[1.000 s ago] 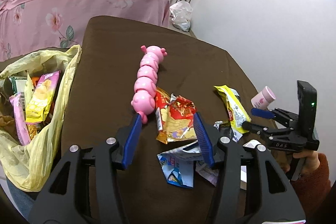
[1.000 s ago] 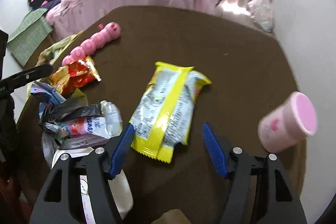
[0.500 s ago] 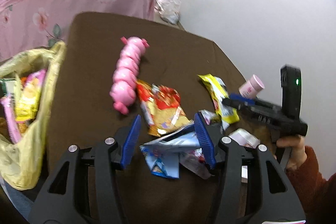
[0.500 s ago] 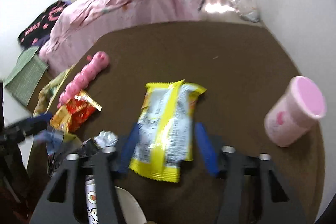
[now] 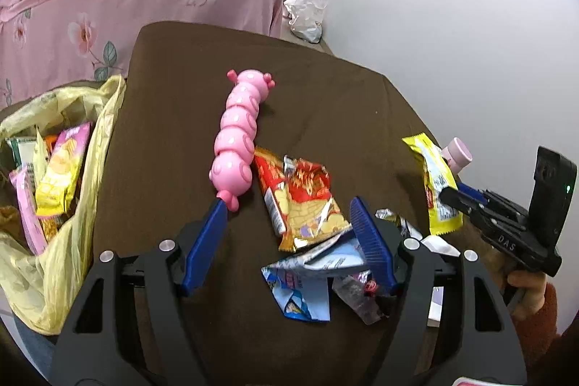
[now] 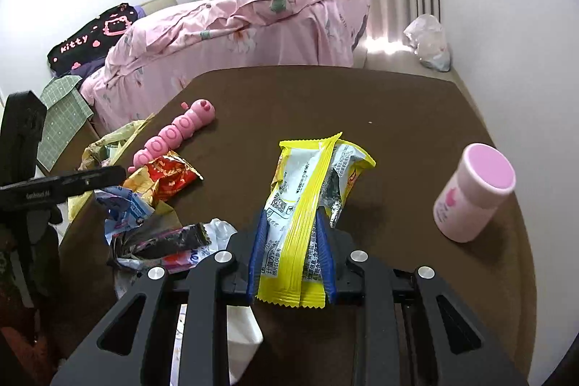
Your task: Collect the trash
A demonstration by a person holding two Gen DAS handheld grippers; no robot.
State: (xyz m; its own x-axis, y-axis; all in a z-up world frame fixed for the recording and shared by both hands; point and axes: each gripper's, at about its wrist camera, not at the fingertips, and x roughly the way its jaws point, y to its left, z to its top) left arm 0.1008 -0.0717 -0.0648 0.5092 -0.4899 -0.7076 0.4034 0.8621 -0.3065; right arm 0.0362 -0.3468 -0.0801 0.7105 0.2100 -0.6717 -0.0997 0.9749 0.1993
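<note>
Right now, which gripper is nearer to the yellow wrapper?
Right. The right gripper is closing on the yellow wrapper, pads against its sides. The left gripper, opening, sits over the red-and-gold wrapper, well apart from it.

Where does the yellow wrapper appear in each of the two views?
Left wrist: yellow wrapper at the right edge, beside the right tongs.
Right wrist: yellow wrapper at centre, between the closing tongs.
Shared landmark: the pink caterpillar toy.
</note>
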